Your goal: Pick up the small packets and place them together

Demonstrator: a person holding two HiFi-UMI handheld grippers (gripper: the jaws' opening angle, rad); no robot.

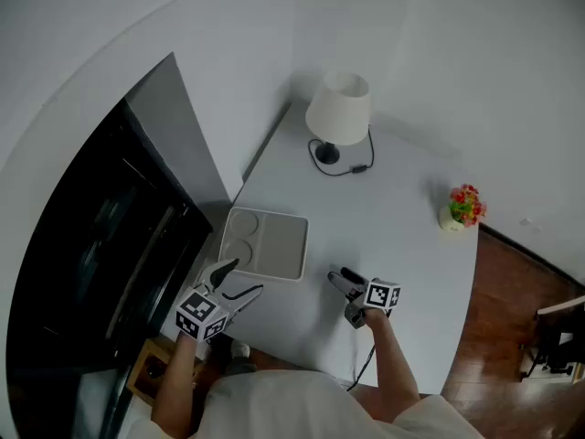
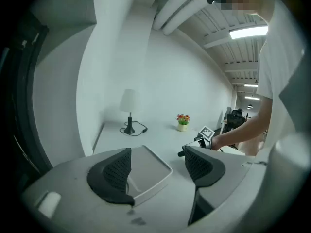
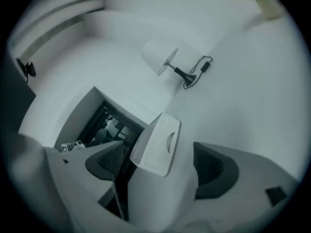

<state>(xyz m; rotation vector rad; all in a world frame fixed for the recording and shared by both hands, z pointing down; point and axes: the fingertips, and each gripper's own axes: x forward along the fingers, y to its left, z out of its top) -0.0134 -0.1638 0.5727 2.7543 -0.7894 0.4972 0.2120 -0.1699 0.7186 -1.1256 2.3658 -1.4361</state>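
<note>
Black ribbed pads [image 2: 116, 171] on the left gripper [image 2: 156, 173] stand apart with nothing between them; we record it as released, though the gap is modest. The right gripper [image 3: 155, 165] is likewise released, its jaws spread wide and bare. Beyond both pairs of jaws lies the white tray [image 1: 291, 236], lower left of centre in the head view. It sits near the edge of the table [image 1: 393, 199] that borders the dark unit [image 1: 91, 245].

Finding: we can locate no small packets in any view. The tray's two round wells and its flat section show nothing we can identify, and the tabletop around it reads plain white. Either the packets lie outside the frames or they are too pale to separate from the surface.

Risks, in our judgement:
1. A closure on an unconfirmed target would pinch air or the tray rim. That could tip or slide the tray toward the drop beside the dark unit.
2. The left gripper's narrower opening may ride onto a flat packet and push it instead of straddling it.
3. Both grippers sit near each other at the bottom centre of the head view, so converging on one spot could bring them into contact.
4. The lamp [image 1: 338, 108] with its trailing cord [image 1: 358, 167], upper centre, and the flower pot [image 1: 462, 210], at right, stand well apart from the grippers. We rate them low concern unless a reach goes long.
</note>
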